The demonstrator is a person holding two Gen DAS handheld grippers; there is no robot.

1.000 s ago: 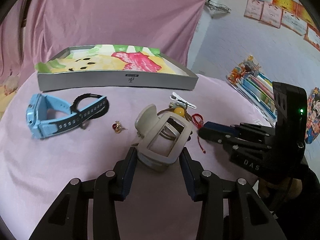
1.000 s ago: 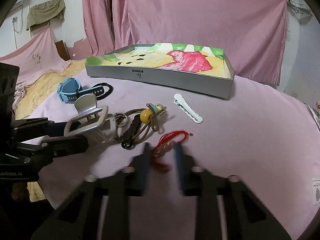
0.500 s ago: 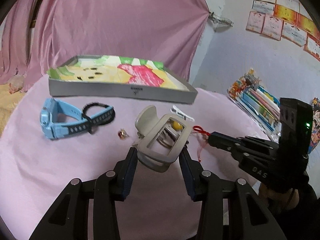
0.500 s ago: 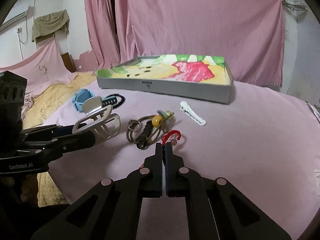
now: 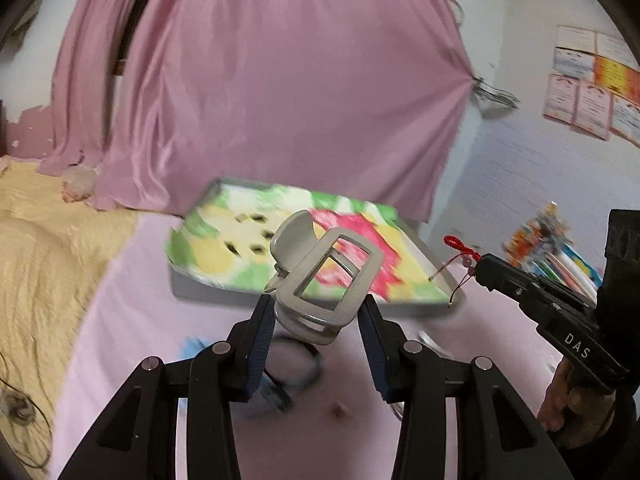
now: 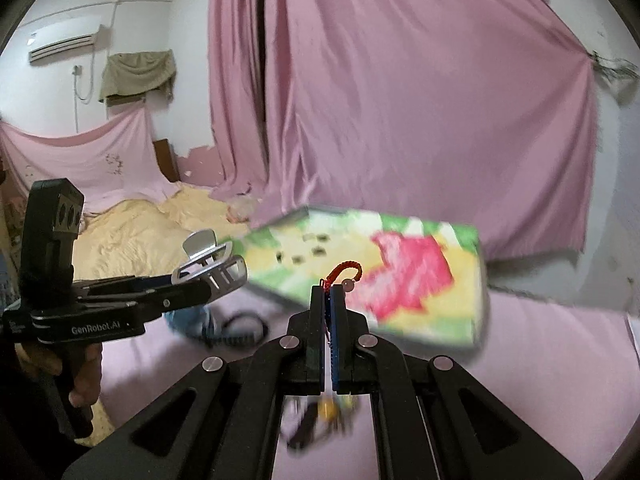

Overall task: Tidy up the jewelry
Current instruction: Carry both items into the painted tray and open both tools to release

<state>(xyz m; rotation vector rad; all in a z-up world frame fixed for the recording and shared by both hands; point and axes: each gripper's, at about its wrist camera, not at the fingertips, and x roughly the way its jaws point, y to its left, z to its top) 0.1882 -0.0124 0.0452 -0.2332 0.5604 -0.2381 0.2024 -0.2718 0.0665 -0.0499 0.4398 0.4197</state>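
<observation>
Two tongs are hovering in front of the tray (image 5: 416, 300), which is lying on the pink table (image 6: 560, 360) before the pink curtain (image 5: 280, 80). The left tongs (image 5: 316, 320) are clamping the grey hair claw (image 5: 324, 280) just short of the tray. The right tongs (image 6: 329, 300) are pinching the red cord bracelet (image 6: 344, 270) over the tray's near edge.

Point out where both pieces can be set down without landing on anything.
Free: the tray's colourful floor, bare but for small dark marks, and the pink cloth right of it. Crowded: the cloth below the grippers, with the blue watch, black band and keyring pile.
</observation>
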